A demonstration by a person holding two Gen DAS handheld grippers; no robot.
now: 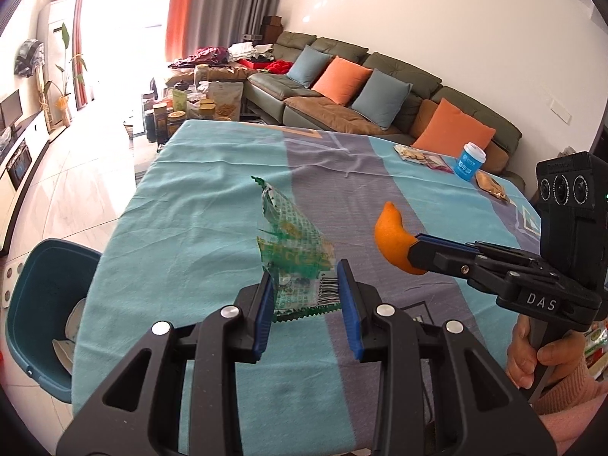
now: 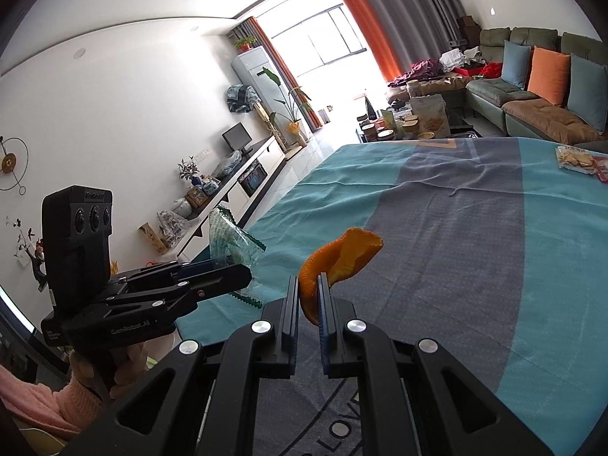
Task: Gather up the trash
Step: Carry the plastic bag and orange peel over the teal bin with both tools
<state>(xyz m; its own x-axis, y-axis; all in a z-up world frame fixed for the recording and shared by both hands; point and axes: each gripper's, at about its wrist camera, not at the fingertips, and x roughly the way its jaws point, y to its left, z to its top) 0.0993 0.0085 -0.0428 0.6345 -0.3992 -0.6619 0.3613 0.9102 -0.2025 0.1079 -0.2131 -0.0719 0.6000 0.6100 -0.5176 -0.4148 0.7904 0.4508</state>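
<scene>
My left gripper [image 1: 306, 296] clamps green-printed wrapper [image 1: 294, 250], lifted above teal tablecloth [image 1: 197, 205]. My right gripper [image 2: 308, 304] pinches orange peel [image 2: 338, 262], fingers nearly together, also raised over cloth. Blue cup [image 1: 470, 161] and snack packets [image 1: 418, 155] lie at far table edge. Teal bin [image 1: 41, 304] on floor beside table.

1. Crinkled clear plastic wrapper with green print and a barcode [image 1: 294, 262], serrated edges, stands upright above the blue-and-grey tablecloth, pinched at its lower part.
2. Curved orange peel piece [image 2: 334, 262], bright outside and paler inside, held aloft by its lower end.
</scene>
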